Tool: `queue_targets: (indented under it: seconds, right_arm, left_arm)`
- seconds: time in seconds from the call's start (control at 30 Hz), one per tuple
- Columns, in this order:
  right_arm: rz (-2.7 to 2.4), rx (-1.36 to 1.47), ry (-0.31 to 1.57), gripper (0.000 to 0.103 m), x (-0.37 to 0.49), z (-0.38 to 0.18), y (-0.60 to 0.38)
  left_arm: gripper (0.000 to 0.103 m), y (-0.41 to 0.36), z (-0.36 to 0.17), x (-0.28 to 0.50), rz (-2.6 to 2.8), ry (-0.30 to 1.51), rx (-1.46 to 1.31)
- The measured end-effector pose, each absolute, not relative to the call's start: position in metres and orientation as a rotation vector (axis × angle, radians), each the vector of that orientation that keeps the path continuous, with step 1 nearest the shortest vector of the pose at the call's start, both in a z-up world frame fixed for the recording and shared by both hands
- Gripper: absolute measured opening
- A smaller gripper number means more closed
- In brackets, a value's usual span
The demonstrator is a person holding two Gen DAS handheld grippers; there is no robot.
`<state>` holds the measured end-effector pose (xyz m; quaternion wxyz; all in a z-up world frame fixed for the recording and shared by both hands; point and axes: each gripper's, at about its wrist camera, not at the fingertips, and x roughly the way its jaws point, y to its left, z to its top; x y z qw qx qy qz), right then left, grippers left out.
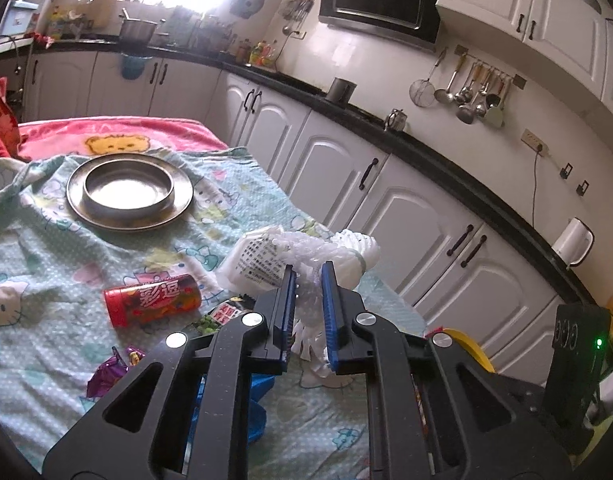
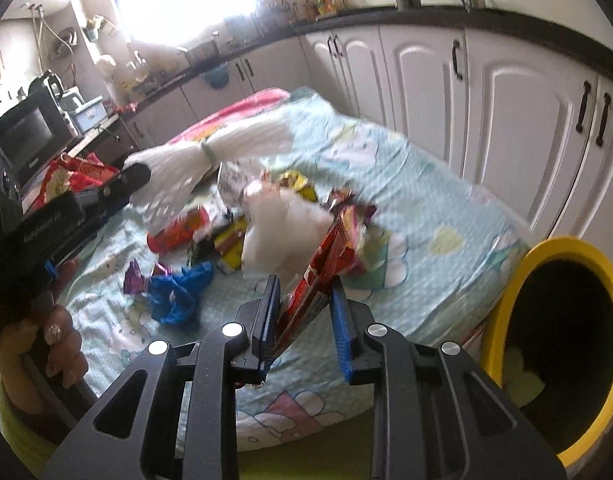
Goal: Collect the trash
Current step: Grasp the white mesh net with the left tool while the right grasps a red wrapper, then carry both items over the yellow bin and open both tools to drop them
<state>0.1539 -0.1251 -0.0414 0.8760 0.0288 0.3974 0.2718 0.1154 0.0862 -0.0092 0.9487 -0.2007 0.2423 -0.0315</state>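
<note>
A white knotted plastic bag (image 1: 306, 256) is pinched up off the cloth. A red snack wrapper (image 2: 326, 264) stands tilted, also pinched. A red can (image 1: 152, 300) lies on its side. Purple (image 2: 132, 278) and blue wrappers (image 2: 178, 292) lie crumpled nearby. A yellow-rimmed bin (image 2: 510, 280) stands beside the table.

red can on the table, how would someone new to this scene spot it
Start at the table's pale blue cartoon cloth and find the round metal plate. Nearer the camera from the plate lies the red can, on its side. Unlike the crumpled wrappers around it, it is a smooth cylinder with large white characters.
</note>
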Motion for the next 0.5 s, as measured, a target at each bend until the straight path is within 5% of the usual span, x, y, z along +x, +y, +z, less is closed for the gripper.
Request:
queue_targets:
  seconds: [0.5]
  right_arm:
    - [0.483,0.057,0.681,0.024,0.148,-0.006,-0.178]
  left_arm:
    - [0.008,0.049,0.01,0.11,-0.158,0.471,-0.35]
